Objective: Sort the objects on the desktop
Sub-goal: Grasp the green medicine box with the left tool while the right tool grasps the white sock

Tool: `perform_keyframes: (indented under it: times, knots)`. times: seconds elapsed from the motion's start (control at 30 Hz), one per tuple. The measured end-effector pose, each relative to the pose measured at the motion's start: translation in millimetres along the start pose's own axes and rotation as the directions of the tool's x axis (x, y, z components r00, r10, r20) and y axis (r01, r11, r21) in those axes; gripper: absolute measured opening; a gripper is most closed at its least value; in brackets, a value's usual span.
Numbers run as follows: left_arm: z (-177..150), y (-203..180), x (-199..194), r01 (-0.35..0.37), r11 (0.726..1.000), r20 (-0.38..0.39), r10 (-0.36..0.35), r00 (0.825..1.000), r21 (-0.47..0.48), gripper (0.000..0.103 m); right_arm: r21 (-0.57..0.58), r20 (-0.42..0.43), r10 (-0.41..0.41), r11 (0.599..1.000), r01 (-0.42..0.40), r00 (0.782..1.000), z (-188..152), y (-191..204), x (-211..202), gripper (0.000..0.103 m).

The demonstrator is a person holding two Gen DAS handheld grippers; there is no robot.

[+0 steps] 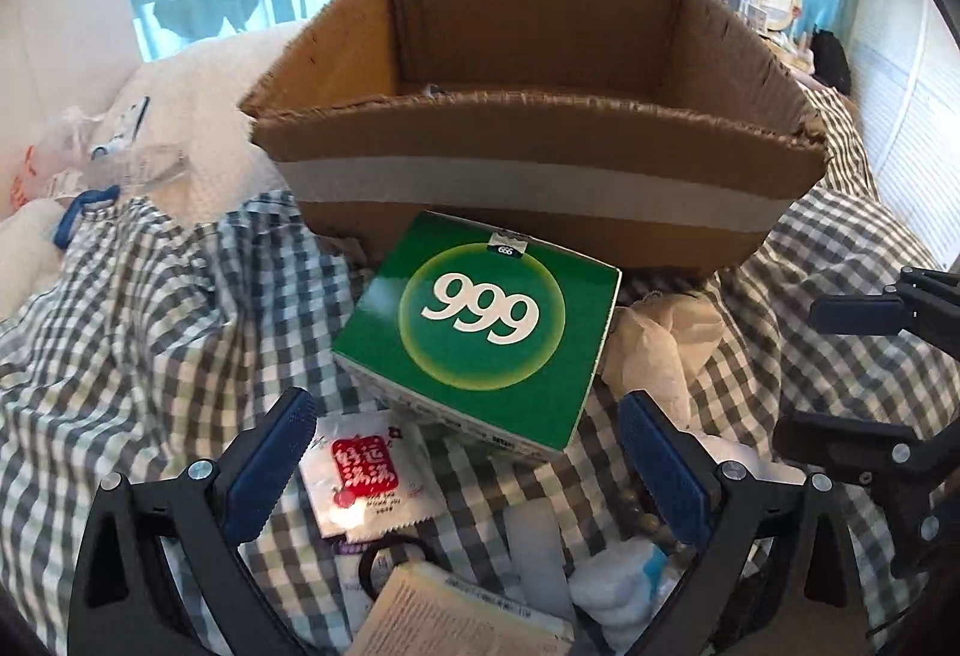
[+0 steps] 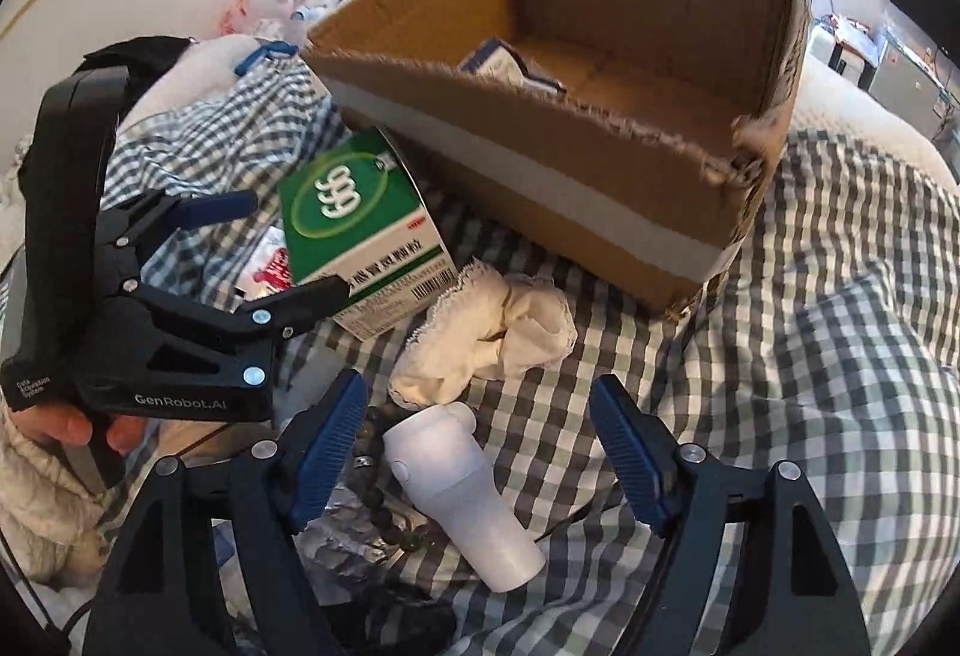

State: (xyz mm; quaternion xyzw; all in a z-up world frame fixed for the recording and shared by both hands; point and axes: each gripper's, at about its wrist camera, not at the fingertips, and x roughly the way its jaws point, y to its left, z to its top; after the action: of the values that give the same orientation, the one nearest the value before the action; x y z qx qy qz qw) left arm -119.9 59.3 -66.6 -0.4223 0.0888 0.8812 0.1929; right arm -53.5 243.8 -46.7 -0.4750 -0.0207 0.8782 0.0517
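On the far left of the checked cloth (image 1: pixel 138 308) lie a plastic bag (image 1: pixel 48 164) and a blue clip (image 1: pixel 84 212), well apart from the pile being sorted. Nearer in, the left gripper (image 1: pixel 468 464) hangs with its jaws spread and nothing between the pads; just ahead of it lie a sachet (image 1: pixel 366 476) with a red label, a black hair tie (image 1: pixel 390 560) and a booklet (image 1: pixel 444 608), and just beyond the sachet stands the green box (image 1: pixel 480 326) marked 999, tilted against the front wall of the carton (image 1: pixel 528 146). To the right of the green box a crumpled cloth rag (image 2: pixel 492 332) lies on the bedding, and nearer the camera a white plastic bottle-like piece (image 2: pixel 462 488) rests on its side beside a string of beads (image 2: pixel 378 482). The right gripper (image 2: pixel 480 458) is also released, pads wide on either side of the white piece without touching it. The carton already holds 1 packet (image 2: pixel 510 62) (the rest of its floor looks bare), so the sort seems barely begun. The step in hand looks like 2 reaches at once: left toward the green box or the sachet, right toward the white piece. Next, the right gripper would need to sink until its pads flank the piece's body, then close squarely, since a round, smooth shape could roll or slip out. The left hand must choose 1 target and clear the neighbours.
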Motion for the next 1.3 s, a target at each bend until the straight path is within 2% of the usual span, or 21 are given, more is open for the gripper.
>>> perform_keyframes:
  times: [0.13,0.33,0.47,0.63,0.87,0.97,1.07,1.1,1.13,1.2,1.3]
  knots:
    - [4.9,3.2,13.6,0.017,1.0,0.004,-0.017,1.0,0.027,0.103,0.02,-0.016,0.0,1.0,0.0,1.0,0.9,-4.3,10.3,0.076]
    - [14.0,13.2,34.3,0.104,0.995,-0.003,-0.104,0.995,-0.002,0.103,0.047,-0.036,-0.014,0.999,0.016,0.999,3.2,-8.8,21.7,0.076]
    - [16.1,20.5,43.8,0.148,0.988,0.0,-0.148,0.989,-0.038,0.103,0.056,-0.054,-0.025,0.998,0.028,0.998,3.3,-9.1,29.0,0.076]
    - [13.1,37.3,39.3,0.204,0.971,0.05,-0.199,0.979,-0.124,0.1,0.057,-0.067,-0.032,0.998,0.036,0.997,2.9,-4.7,34.7,0.077]
    - [2.9,56.2,24.6,0.162,0.958,0.036,-0.158,0.987,-0.237,0.1,0.061,-0.061,-0.053,0.997,0.057,0.997,11.0,4.4,46.8,0.079]
    - [3.8,58.7,21.5,0.152,0.959,0.046,-0.145,0.988,-0.24,0.1,0.064,-0.072,-0.097,0.993,0.102,0.993,14.9,3.3,56.8,0.079]
    - [4.4,57.0,15.1,0.147,0.963,0.065,-0.136,0.989,-0.227,0.1,0.087,-0.075,-0.096,0.991,0.102,0.993,15.7,-2.5,62.7,0.079]
    - [4.5,56.7,13.5,0.149,0.963,0.072,-0.136,0.988,-0.222,0.1,0.085,-0.085,-0.105,0.99,0.112,0.991,15.0,-3.6,65.3,0.075]
    - [4.2,56.4,12.4,0.151,0.964,0.077,-0.137,0.988,-0.219,0.1,0.078,-0.093,-0.113,0.99,0.121,0.989,13.5,-4.6,67.0,0.062]
    - [3.4,54.9,12.9,0.151,0.965,0.079,-0.137,0.987,-0.215,0.1,0.077,-0.112,-0.103,0.991,0.112,0.988,9.4,-6.7,69.9,0.044]
    - [2.3,52.5,15.6,0.153,0.964,0.074,-0.14,0.987,-0.216,0.1,0.078,-0.127,-0.087,0.992,0.097,0.988,5.2,-10.6,70.9,0.037]
